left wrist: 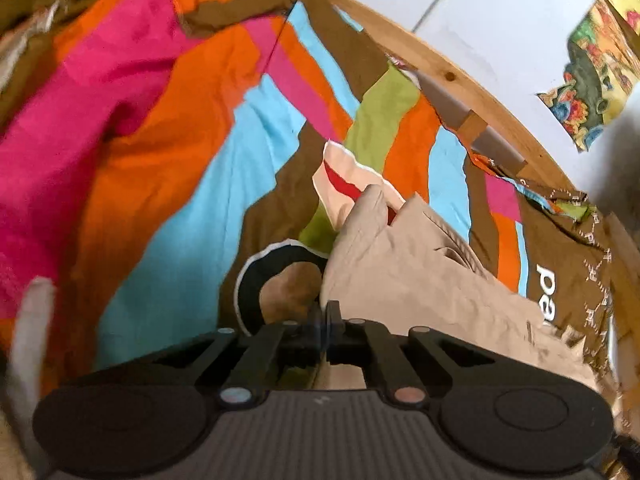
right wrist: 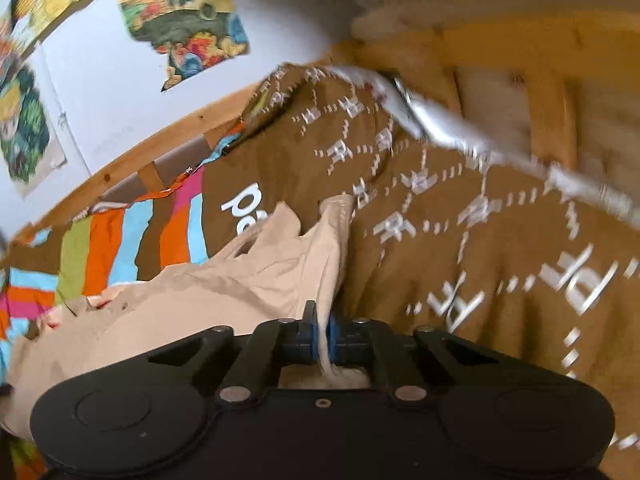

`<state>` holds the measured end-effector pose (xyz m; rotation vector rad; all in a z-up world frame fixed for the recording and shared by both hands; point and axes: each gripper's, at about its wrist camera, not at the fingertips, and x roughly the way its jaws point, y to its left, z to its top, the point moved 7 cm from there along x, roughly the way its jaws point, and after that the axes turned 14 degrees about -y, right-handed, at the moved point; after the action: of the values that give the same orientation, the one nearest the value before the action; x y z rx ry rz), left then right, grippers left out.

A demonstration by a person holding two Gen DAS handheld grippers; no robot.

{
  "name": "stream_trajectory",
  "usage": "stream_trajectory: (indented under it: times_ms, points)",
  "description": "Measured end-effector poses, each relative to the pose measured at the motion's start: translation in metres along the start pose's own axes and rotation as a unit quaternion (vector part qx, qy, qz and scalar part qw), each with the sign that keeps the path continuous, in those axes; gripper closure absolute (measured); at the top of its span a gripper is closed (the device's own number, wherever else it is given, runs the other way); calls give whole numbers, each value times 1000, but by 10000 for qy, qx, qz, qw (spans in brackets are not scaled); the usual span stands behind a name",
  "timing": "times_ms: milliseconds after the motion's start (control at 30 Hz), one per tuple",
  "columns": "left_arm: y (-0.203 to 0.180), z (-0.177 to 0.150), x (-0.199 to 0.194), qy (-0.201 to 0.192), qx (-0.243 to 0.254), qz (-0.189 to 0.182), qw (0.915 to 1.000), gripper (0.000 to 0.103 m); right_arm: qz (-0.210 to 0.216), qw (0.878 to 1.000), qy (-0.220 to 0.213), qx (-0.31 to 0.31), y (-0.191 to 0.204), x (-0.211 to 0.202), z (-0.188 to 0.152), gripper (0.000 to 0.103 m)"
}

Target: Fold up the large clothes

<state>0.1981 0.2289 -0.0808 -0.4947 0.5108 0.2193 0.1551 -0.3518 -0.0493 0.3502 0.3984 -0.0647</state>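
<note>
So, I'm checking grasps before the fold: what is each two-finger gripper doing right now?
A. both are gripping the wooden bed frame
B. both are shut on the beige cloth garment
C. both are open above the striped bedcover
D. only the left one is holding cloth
B: the left gripper and the right gripper each have their jaws closed with the beige cloth garment pinched between them.

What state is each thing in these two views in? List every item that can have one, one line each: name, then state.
Left gripper: shut on the beige garment.
Right gripper: shut on the beige garment.
Beige garment: crumpled, not yet folded, held at two points.
Striped bedcover: spread over the bed, wrinkled.
Brown patterned cover: rumpled, lying past the garment.
Wall posters: stuck on the wall, edges ragged.
</note>
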Motion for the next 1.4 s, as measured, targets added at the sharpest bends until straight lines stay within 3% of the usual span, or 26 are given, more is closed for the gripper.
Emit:
stream_trajectory:
  times_ms: [133, 200, 300, 500, 667, 733, 800, 867, 933, 1067, 1167, 1200, 1267, 1333, 1400]
  points:
    - [4, 2, -29, 101, -104, 146, 9998, 103, -186, 9995, -20, -258, -4, -16, 14, 100]
    - [10, -1, -26, 211, -143, 144, 9996, 103, -333, 9984, 197, -404, -11, -13, 0, 100]
    - [12, -12, -5, 369, 21, 169, 9992, 103, -607, 9965, 577, -16, -34, -2, -30, 100]
    - [12, -21, -2, 556, 409, 518, 9963, 101, -603, 9918, 384, -1056, -17, -1, -31, 99]
    - [4, -2, -26, 57, 370, 441, 9983, 101, -483, 9817, -223, -1827, 8, -21, -4, 100]
    - [6, -4, -20, 142, 391, 455, 9981, 101, -571, 9788, 38, -1966, 5, -11, -9, 100]
    - [11, -15, -7, 397, 452, 543, 9967, 101, -729, 9814, 430, -1721, -8, -1, -29, 100]
    - [14, -25, 2, 556, 530, 576, 9954, 100, -784, 9842, 497, -1510, -11, 0, -41, 99]
    - [13, -26, -1, 495, 636, 587, 9950, 97, -757, 9845, 331, -1547, -9, -6, -39, 95]
    - [10, -21, -9, 340, 790, 810, 9930, 67, -862, 9900, -16, -1115, -17, -17, -20, 81]
    - [3, -14, -19, 116, 845, 885, 9924, 55, -827, 9867, -371, -1347, -1, -23, -6, 76]
    - [-2, -11, -24, -55, 997, 945, 9905, 49, -719, 9841, -510, -1539, 10, -23, -2, 75]
    - [-19, -5, -34, -514, 1415, 1100, 9825, 34, -420, 9768, -810, -1936, 37, -21, 6, 62]
    - [-42, -2, -39, -868, 1684, 995, 9768, 32, 90, 9704, -937, -2223, 70, -11, 8, 53]
    - [-71, -5, -35, -934, 1834, 600, 9767, 30, 647, 9684, -812, -2267, 99, 7, 6, 52]
